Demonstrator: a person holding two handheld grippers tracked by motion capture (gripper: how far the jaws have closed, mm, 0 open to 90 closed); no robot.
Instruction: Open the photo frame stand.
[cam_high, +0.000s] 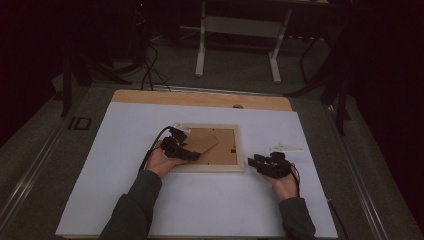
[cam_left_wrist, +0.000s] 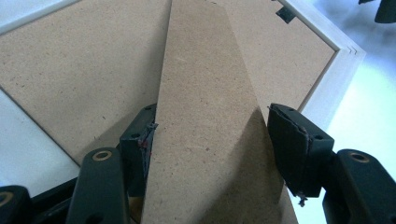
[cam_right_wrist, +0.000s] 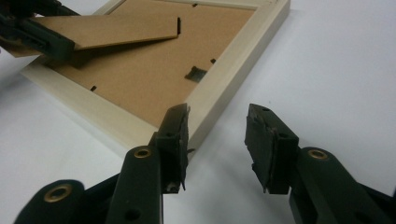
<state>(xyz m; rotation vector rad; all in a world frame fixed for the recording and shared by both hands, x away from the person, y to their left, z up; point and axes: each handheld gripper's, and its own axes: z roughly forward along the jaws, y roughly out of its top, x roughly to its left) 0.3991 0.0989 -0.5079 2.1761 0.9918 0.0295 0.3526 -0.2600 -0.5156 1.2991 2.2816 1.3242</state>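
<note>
One picture frame (cam_high: 210, 165) lies face down in the middle of the white table (cam_high: 125, 200), its single brown backing board (cam_high: 222, 150) facing up. The left gripper (cam_left_wrist: 210, 135) has its jaws around one cardboard stand flap (cam_left_wrist: 205, 116), lifted off the backing. The right gripper (cam_right_wrist: 217, 135) hovers just beside the frame's edge with jaws apart and nothing between them; one small white scrap (cam_high: 286, 148) lies nearby.

Pale cream wood picture frame (cam_high: 240, 150), plain brown fibreboard backing (cam_high: 222, 150) and stand flap (cam_left_wrist: 205, 116), black grippers, white table sheet (cam_high: 200, 200), grey-green sleeves.
</note>
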